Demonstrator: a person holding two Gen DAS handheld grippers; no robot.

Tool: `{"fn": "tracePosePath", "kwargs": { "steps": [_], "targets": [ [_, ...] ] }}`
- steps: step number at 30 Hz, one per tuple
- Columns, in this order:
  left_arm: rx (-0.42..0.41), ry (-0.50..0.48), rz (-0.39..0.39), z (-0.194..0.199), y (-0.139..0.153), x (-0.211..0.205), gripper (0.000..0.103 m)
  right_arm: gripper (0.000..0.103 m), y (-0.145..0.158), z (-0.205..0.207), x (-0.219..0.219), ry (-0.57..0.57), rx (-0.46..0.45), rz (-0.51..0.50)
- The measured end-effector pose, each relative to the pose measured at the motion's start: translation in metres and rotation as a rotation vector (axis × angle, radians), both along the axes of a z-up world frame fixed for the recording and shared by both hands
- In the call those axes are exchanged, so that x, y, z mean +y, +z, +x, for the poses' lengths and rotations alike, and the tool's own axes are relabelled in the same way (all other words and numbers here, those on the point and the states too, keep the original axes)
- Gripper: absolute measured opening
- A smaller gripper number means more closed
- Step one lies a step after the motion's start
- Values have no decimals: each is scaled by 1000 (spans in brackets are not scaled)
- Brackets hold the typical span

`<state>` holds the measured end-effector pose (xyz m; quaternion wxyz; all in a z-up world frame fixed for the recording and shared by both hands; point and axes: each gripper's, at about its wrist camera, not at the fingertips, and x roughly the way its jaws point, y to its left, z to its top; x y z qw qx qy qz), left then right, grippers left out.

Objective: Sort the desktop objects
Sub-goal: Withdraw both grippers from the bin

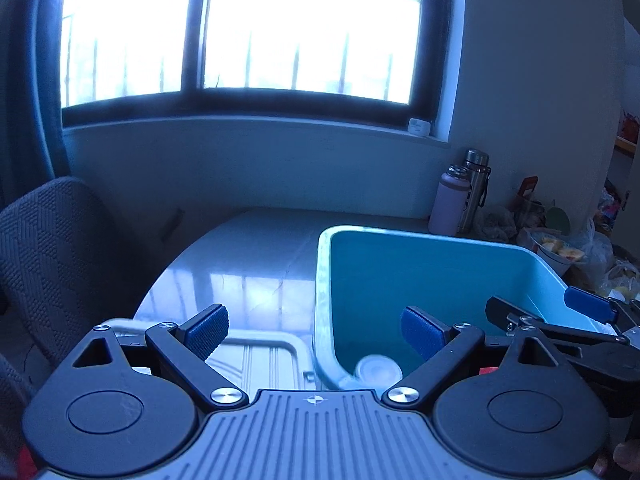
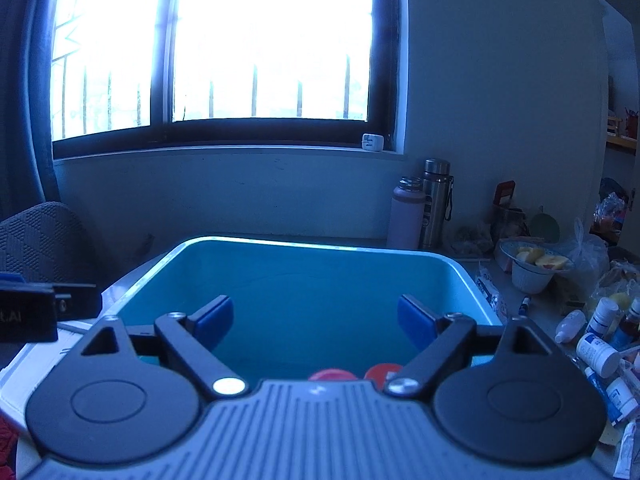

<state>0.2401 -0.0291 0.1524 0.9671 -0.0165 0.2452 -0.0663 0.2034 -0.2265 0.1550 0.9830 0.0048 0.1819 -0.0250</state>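
teal bin (image 2: 312,280) beneath both wide-open empty grippers, flasks (image 2: 424,208) and bottles (image 2: 600,344) beside it.

Black linkage arms, silver screws, blue ribbed pads (image 1: 208,332), grey grooved base on each tool.

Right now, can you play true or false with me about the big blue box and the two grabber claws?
1. The right gripper is squeezing a bottle. False: its jaws stand apart with nothing between them.
2. Two red round caps lie inside the turquoise plastic bin. True.
3. The left gripper is open. True.
4. The pale pink bottle stands inside the bin. False: it stands behind the bin, beside a steel flask.
5. A white round lid lies in the bin. True.
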Motion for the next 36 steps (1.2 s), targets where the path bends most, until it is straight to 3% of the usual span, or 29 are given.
{"fn": "tracePosePath", "kwargs": {
  "steps": [13, 25, 36],
  "targets": [
    [71, -10, 23, -77, -34, 0, 95, 89, -16, -73, 0, -17, 12, -29],
    [168, -24, 52, -132, -91, 2, 95, 94, -76, -129, -2, -63, 188, -53],
    [233, -2, 52, -154, -124, 11, 95, 94, -93, -152, -3, -70, 202, -21]
  ]
}}
